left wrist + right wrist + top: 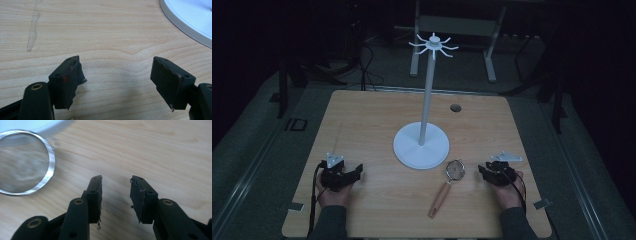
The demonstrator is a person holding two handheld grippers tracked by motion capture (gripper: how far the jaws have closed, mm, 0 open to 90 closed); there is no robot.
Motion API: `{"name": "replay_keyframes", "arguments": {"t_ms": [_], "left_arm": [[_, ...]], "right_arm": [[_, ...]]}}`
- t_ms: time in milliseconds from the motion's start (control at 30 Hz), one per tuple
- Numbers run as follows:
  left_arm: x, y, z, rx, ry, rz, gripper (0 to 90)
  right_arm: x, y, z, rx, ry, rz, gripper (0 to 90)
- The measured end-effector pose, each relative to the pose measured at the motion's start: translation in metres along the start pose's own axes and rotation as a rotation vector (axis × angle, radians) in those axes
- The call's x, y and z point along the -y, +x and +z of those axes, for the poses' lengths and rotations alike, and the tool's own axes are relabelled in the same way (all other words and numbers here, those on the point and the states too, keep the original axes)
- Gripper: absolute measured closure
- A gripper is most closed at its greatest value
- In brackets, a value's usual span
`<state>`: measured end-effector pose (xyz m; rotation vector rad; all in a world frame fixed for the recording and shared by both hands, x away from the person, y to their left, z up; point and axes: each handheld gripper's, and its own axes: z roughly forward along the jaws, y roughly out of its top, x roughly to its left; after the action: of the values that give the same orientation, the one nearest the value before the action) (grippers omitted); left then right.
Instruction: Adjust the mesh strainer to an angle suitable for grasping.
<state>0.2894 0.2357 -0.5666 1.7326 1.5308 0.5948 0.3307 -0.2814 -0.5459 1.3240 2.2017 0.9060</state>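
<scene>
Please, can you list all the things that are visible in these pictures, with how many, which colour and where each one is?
strainer: one, metal mesh bowl with a light wooden handle, lying flat on the table just right of the stand's base, handle toward the near edge.
stand: one, white, round base at the table's middle, tall upright pole with short hooks at the top.
table: one, light wood, with a small dark round hole near the far right.
floor: grey, around the table, with dark cables at the far left.
left gripper: one, black, near left of the table, jaws open over bare wood.
right gripper: one, black, right of the strainer, jaws open, nothing between them.
</scene>
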Motion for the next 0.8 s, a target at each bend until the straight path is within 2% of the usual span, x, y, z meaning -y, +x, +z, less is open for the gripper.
{"name": "replay_keyframes", "arguments": {"t_ms": [33, 67, 133, 167, 200, 233, 300, 333, 367, 433, 533, 567, 600, 667, 733, 800], "left_arm": [[0.0, 0.0, 0.0, 0.0, 0.0, 0.0, 25.0], [0.0, 0.0, 0.0, -0.001, -0.001, -0.001, 25.0], [0.0, 0.0, 0.0, -0.001, -0.001, -0.001, 25.0], [0.0, 0.0, 0.0, 0.0, -0.001, 0.0, 25.0], [0.0, 0.0, 0.0, 0.001, -0.001, 0.001, 25.0], [0.0, 0.0, 0.0, 0.001, -0.001, 0.001, 25.0], [0.0, 0.0, 0.0, 0.002, -0.001, 0.001, 25.0], [0.0, 0.0, 0.0, 0.002, -0.001, 0.001, 25.0], [0.0, 0.0, 0.0, 0.002, -0.001, 0.002, 25.0], [0.0, 0.0, 0.0, 0.002, -0.001, 0.001, 25.0], [0.0, 0.0, 0.0, 0.002, -0.001, 0.001, 25.0], [0.0, 0.0, 0.0, 0.002, -0.002, 0.001, 25.0], [0.0, 0.0, 0.0, 0.002, -0.002, 0.0, 25.0], [0.0, 0.0, 0.0, 0.003, -0.004, 0.0, 25.0], [0.0, 0.0, 0.0, 0.003, -0.004, -0.001, 25.0], [0.0, 0.0, 0.0, 0.004, -0.004, -0.001, 25.0]], "right_arm": [[0.0, 0.0, 0.0, 0.0, 0.0, 0.0, 60.3], [-0.009, 0.011, -0.004, -0.023, -0.001, -0.052, 63.2], [-0.01, 0.014, -0.005, -0.024, -0.002, -0.07, 63.2], [-0.016, 0.026, -0.007, -0.034, 0.014, -0.141, 70.7], [-0.018, 0.031, -0.008, -0.038, 0.015, -0.171, 72.7], [-0.018, 0.031, -0.008, -0.038, 0.015, -0.171, 72.7], [-0.023, 0.04, -0.01, -0.067, 0.004, -0.223, 76.4], [-0.023, 0.04, -0.01, -0.067, 0.004, -0.223, 76.4], [-0.03, 0.053, -0.011, -0.106, -0.012, -0.274, 85.3], [-0.035, 0.06, -0.011, -0.119, -0.014, -0.301, 89.6], [-0.04, 0.067, -0.008, -0.14, -0.012, -0.323, 89.8], [-0.044, 0.075, -0.004, -0.153, -0.008, -0.347, 89.9], [-0.044, 0.075, -0.004, -0.153, -0.008, -0.347, 89.9], [-0.049, 0.086, 0.002, -0.177, -0.004, -0.366, 89.9], [-0.051, 0.09, 0.005, -0.183, -0.001, -0.372, 89.9], [-0.055, 0.102, 0.011, -0.205, 0.007, -0.398, 89.8]]}}
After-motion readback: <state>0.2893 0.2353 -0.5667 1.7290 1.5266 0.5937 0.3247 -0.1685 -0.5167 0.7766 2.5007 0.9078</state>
